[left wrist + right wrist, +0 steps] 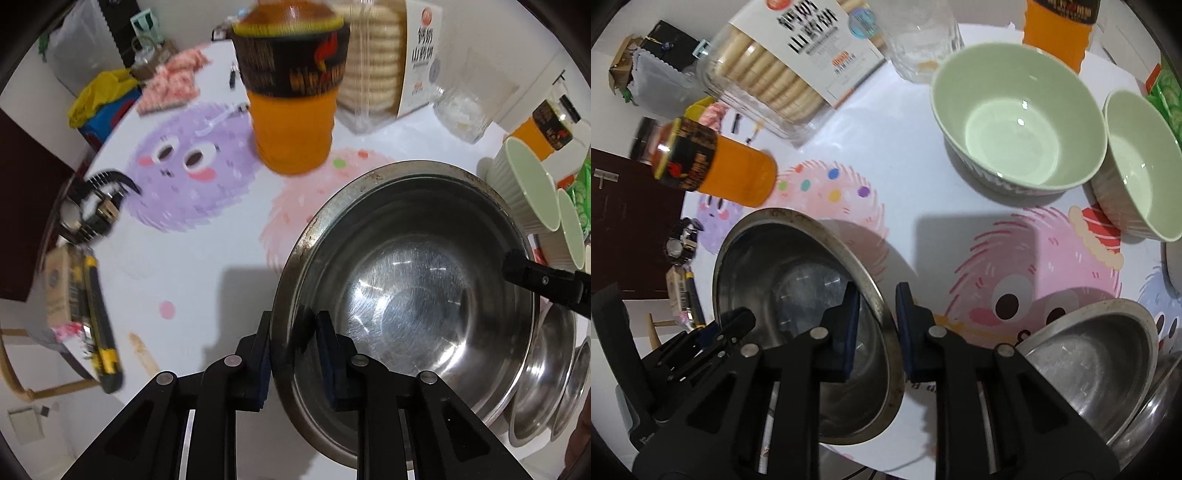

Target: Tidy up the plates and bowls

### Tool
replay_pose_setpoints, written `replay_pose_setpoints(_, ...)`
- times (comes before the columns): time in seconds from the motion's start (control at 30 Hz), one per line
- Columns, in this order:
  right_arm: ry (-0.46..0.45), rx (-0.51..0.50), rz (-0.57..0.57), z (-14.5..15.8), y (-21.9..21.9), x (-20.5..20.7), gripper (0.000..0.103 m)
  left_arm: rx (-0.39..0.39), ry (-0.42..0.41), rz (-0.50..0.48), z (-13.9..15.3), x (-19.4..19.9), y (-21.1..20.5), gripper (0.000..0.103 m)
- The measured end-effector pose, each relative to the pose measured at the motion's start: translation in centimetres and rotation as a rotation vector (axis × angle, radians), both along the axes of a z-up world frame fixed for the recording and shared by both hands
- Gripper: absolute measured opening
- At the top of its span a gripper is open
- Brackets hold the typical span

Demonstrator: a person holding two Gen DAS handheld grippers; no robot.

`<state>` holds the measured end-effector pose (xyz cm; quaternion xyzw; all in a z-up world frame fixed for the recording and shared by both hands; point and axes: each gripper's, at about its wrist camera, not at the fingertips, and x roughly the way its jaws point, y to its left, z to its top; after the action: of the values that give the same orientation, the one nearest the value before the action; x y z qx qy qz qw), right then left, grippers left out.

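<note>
Sitting upright on the patterned table (207,258), mouth facing up and nothing inside it: large steel bowl (406,295), round, so showing no long axis. Straddling its rim on opposite sides: left gripper (293,354) with one finger outside and one inside the wall, jaws drawn narrow around the rim, pads lying close against the metal though firm contact being hard to confirm; right gripper (877,325) doing likewise, one pad inside the bowl and one outside, with a slight gap showing beside the outer pad. Lying just right of the right gripper: two smaller steel bowls (1100,343), nested and tilted, empty. Standing beyond the right gripper, well ahead: two pale green bowls (1019,122), upright and empty. Standing ahead of the left gripper, past the big bowl: orange drink bottle (291,96), full, and a clear box of biscuits (369,62).
</note>
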<state>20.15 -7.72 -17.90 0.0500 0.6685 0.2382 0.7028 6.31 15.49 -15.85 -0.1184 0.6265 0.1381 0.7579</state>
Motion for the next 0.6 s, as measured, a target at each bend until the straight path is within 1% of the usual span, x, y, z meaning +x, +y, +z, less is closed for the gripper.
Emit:
replay_pose_setpoints(0.07,-0.001,0.018,-0.008,0.9,0.2,0.0,0.022,0.001,-0.003,0.003,1.1,-0.2,0.6,0.022)
replay_pose_setpoints(0.2,0.010,0.049,-0.009,2.6,1.7,-0.2,0.022,0.034,-0.018,0.015,3.3,-0.7,2.2,0.022)
replay_pose_setpoints(0.3,0.013,0.062,0.006,3.3,3.5,-0.4,0.022,0.045,-0.019,0.030,4.0,-1.7,3.6,0.022)
replay_pose_setpoints(0.43,0.013,0.058,0.041,3.3,6.3,-1.4,0.021,0.039,-0.007,0.055,3.0,-2.6,6.1,0.022)
replay_pose_setpoints(0.6,0.038,0.032,0.072,2.0,8.9,-2.6,0.021,0.024,0.018,0.074,1.7,-4.1,7.9,0.022)
